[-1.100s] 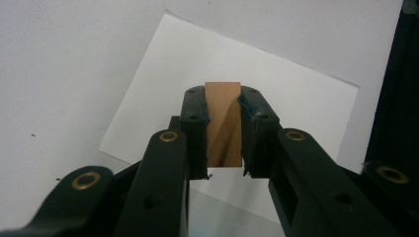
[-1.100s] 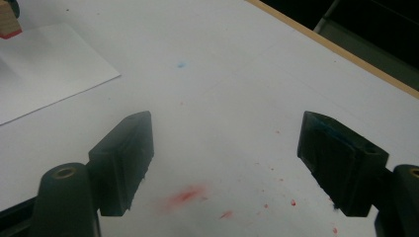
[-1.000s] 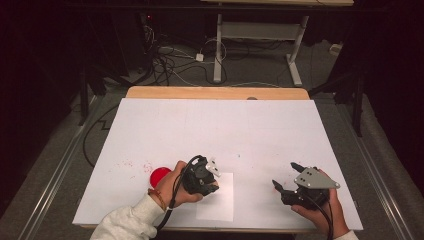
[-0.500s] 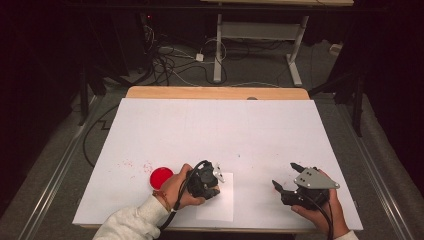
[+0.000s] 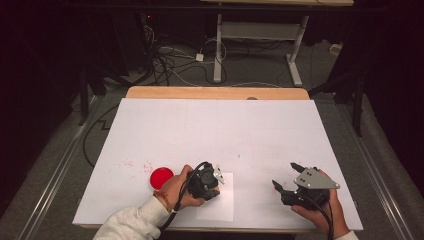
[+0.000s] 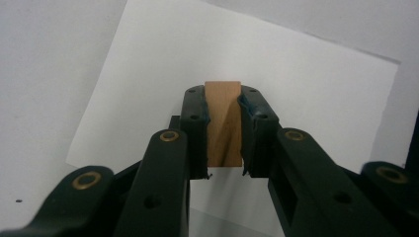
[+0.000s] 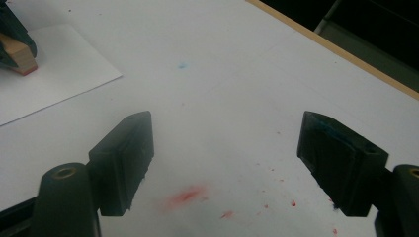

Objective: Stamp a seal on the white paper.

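My left gripper is shut on a small wooden block, gripped by its two sides between the black pads. The block has a reddish bottom edge and is held over the near-left part of a white sheet of paper. I cannot tell whether it touches the sheet. A round red pad lies on the table just left of that hand. My right gripper rests low near the front right edge, open, with nothing between its jaws.
The white table top has a wooden strip along its far edge. Red specks and a smear mark the surface under the right gripper and near the red pad. Cables and desk legs stand on the floor beyond.
The left hand with the block has shifted slightly toward the near edge over the paper. The right gripper has stayed put.
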